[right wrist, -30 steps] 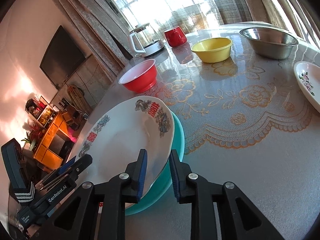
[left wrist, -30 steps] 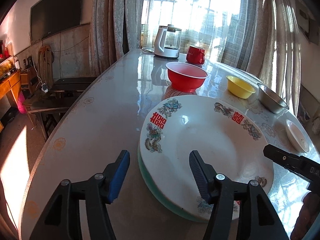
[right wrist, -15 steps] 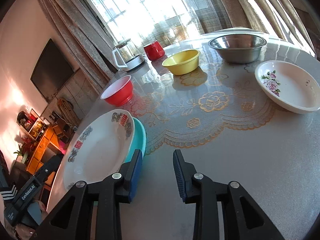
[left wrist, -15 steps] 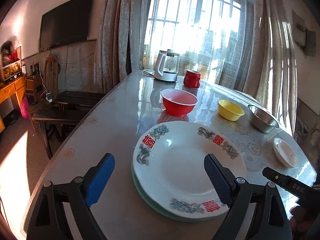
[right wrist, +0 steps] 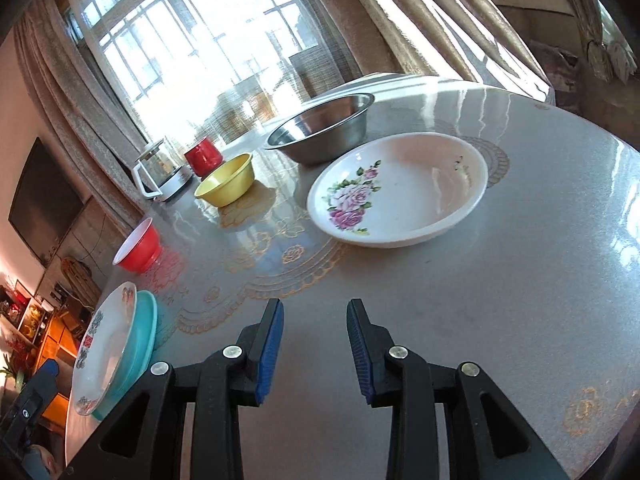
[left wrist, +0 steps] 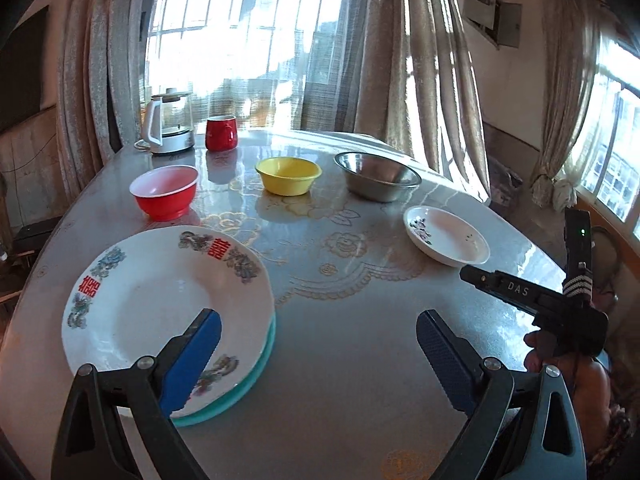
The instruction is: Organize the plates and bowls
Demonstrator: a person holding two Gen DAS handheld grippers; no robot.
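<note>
A large white plate with red characters (left wrist: 160, 300) lies on a teal plate (left wrist: 264, 354) at the table's near left; both also show in the right wrist view (right wrist: 104, 344). A small white rose-patterned dish (left wrist: 446, 236) (right wrist: 400, 188) sits to the right. A red bowl (left wrist: 165, 191), a yellow bowl (left wrist: 288, 175) and a steel bowl (left wrist: 378, 176) stand in a row behind. My left gripper (left wrist: 318, 360) is open wide and empty, its left finger over the big plate's rim. My right gripper (right wrist: 315, 348) is open and empty, facing the rose dish.
A glass kettle (left wrist: 168, 128) and a red mug (left wrist: 221, 132) stand at the table's far edge (left wrist: 360, 136). Curtains and windows lie behind. The right gripper's body (left wrist: 532, 300) shows at the right of the left wrist view. A lace-patterned cover lies under the glass top.
My right gripper let go of the big plate, opened and swung right toward the rose dish. My left gripper opened wider, pulled back and turned right.
</note>
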